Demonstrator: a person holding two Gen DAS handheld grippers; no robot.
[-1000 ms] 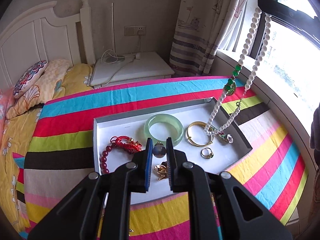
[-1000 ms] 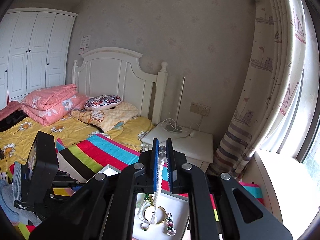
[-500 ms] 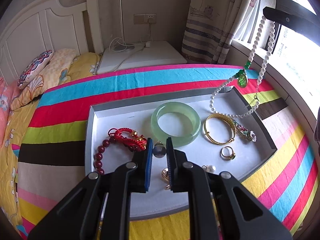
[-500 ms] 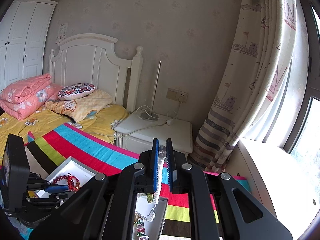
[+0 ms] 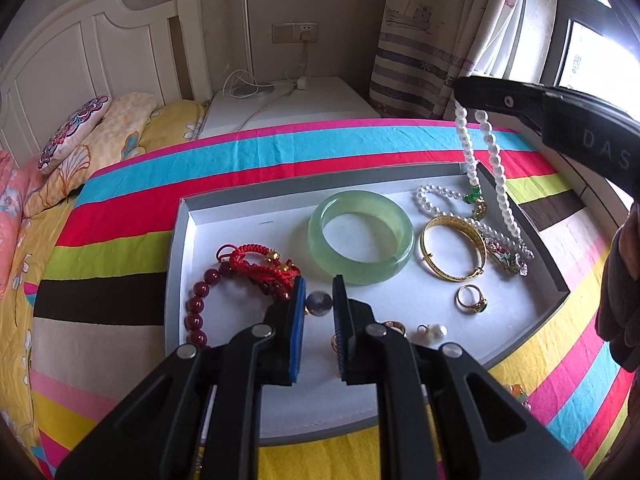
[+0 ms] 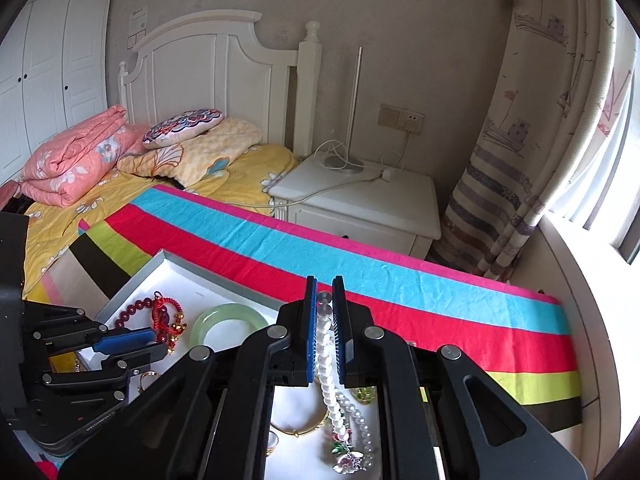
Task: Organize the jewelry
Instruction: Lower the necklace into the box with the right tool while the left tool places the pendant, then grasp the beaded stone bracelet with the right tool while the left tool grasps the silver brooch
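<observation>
Your right gripper (image 6: 324, 300) has its jaws clenched on the pearl necklace (image 5: 472, 168), whose lower end pools at the tray's (image 5: 180, 264) 2 o'clock corner. Your left gripper (image 5: 319, 300) pinches a small grey bead pendant (image 5: 319, 303).

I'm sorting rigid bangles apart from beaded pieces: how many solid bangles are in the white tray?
2. The pale green jade bangle lies mid-tray; the gold metal bangle lies just right of it, under the white pearl necklace. The left gripper could hide more.
</observation>
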